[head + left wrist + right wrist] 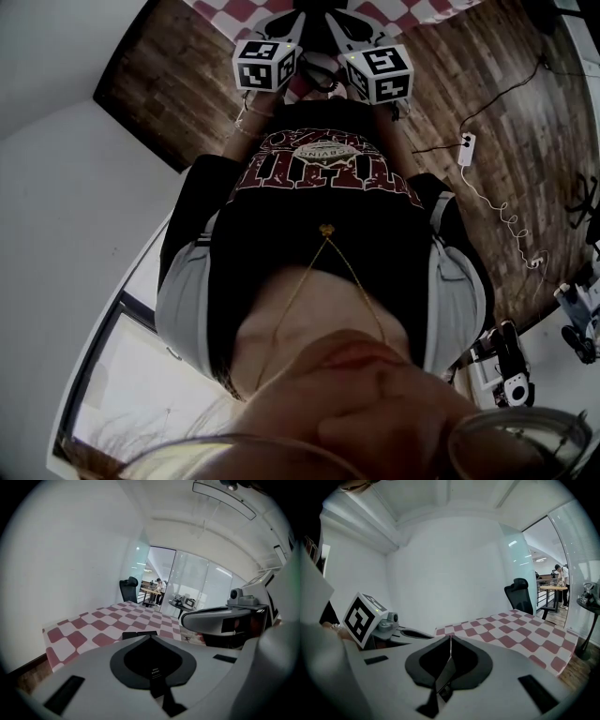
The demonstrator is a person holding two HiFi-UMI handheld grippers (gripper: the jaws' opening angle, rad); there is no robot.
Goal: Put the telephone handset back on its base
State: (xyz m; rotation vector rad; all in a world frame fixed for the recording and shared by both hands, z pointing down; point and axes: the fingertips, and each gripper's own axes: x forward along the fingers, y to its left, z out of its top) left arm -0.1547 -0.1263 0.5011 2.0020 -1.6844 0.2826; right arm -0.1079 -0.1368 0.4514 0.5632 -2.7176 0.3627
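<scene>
Wood-plank floor (525, 112) lies round a bench (84, 637) under a red-and-white checked cloth, with white walls and a glass partition (201, 581) at the far end; only the head view shows the floor and its white corded plug (466, 149); only the gripper views show the one black office chair (129, 588); two claws, left claw (151, 634) and right claw (450, 637), side by side, each pressed together on nothing; two marker cubes (265, 64); telephone handset shows in no view.

Red-and-white checked cloth (110, 620) covering the table (48, 645)
</scene>
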